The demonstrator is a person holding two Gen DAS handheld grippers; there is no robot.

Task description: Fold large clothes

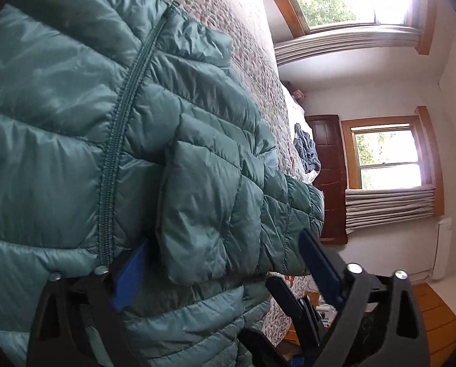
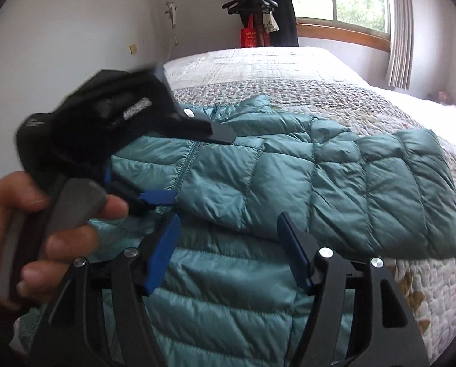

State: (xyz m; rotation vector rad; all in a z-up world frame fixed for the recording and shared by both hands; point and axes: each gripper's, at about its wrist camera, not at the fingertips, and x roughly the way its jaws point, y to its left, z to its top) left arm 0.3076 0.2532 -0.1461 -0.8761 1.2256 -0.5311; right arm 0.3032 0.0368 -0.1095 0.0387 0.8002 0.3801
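A teal quilted puffer jacket (image 2: 258,305) lies front up on the bed, zipper (image 1: 115,159) closed. One sleeve (image 2: 365,189) is folded across the chest, and its cuff (image 1: 197,223) shows in the left wrist view. My left gripper (image 1: 222,244) is open, its blue pads standing on either side of that cuff. In the right wrist view a hand (image 2: 44,229) holds the left gripper (image 2: 197,165) low over the jacket near the zipper. My right gripper (image 2: 228,223) is open just above the jacket's lower body, with nothing between its pads.
A floral quilt (image 2: 411,290) covers the bed. A blue garment heap (image 1: 307,150) lies farther along it. Past the bed are windows (image 1: 387,159), a dark wooden door (image 1: 329,177), and hangers with a red bag (image 2: 252,35). Wood floor (image 1: 435,315) runs beside the bed.
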